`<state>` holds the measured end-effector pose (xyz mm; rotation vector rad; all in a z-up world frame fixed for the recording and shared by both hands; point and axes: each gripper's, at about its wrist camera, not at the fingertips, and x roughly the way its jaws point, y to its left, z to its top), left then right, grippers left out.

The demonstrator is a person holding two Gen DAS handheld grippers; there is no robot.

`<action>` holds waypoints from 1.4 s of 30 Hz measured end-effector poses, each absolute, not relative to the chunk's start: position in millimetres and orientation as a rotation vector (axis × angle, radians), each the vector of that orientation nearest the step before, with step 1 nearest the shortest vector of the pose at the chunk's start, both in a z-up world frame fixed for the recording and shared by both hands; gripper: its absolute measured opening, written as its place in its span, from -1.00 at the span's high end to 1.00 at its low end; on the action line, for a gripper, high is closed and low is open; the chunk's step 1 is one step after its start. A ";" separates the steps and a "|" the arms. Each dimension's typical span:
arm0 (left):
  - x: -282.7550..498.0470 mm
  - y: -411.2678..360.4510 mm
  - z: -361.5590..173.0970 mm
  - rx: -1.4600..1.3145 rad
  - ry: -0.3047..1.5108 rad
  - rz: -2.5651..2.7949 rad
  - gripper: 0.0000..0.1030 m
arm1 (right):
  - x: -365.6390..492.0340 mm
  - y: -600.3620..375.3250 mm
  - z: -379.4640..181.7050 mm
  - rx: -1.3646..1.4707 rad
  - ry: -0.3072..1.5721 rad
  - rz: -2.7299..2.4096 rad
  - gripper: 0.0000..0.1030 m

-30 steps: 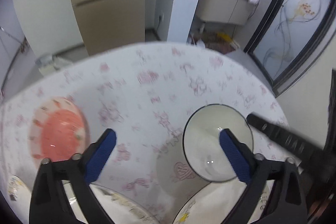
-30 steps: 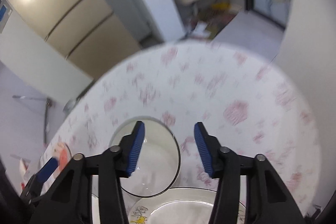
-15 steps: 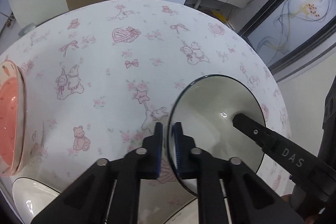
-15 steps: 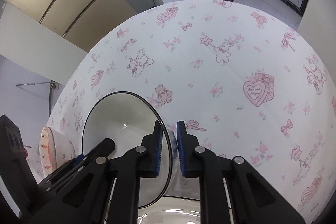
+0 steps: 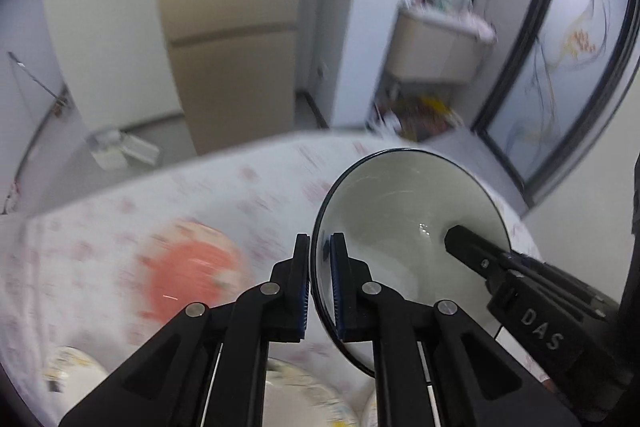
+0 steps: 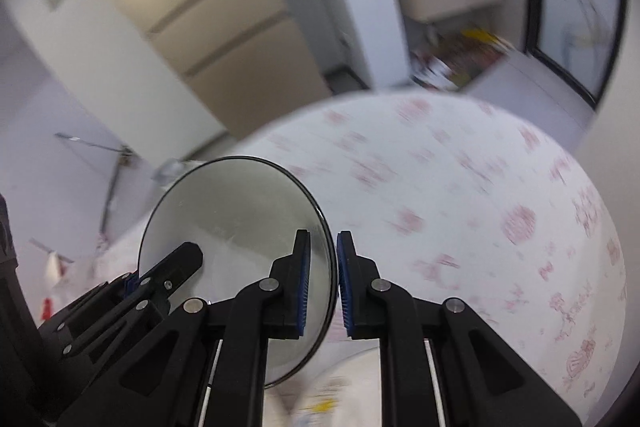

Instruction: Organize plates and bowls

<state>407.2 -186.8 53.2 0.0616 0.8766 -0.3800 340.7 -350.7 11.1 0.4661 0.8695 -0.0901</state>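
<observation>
White bowl, dark-rimmed: rim clamped by left claw and right claw on opposite sides, above table. Red plate on table.

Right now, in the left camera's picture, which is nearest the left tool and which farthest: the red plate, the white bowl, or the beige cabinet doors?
1. White bowl: its rim is pinched in the left tool, on the right.
2. Red plate: on the tablecloth, to the left.
3. Beige cabinet doors: across the room, beyond the table.
</observation>
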 end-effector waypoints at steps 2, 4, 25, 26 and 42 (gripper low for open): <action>401.9 -153.5 74.5 0.045 0.796 -0.343 0.77 | 345.5 -316.6 40.7 0.374 0.817 -0.038 0.75; 402.8 -118.1 87.8 0.014 0.762 -0.292 0.75 | 352.6 -285.6 59.5 0.325 0.787 0.021 0.75; 450.7 -41.5 -4.4 0.021 0.915 -0.234 0.75 | 411.2 -190.9 -14.3 0.200 0.944 0.046 0.74; 451.1 -43.9 -6.9 0.031 0.918 -0.233 0.75 | 412.0 -192.1 -16.7 0.200 0.949 0.041 0.74; 468.4 -47.0 -44.2 0.078 0.987 -0.197 0.73 | 429.8 -183.6 -49.3 0.176 1.031 0.049 0.74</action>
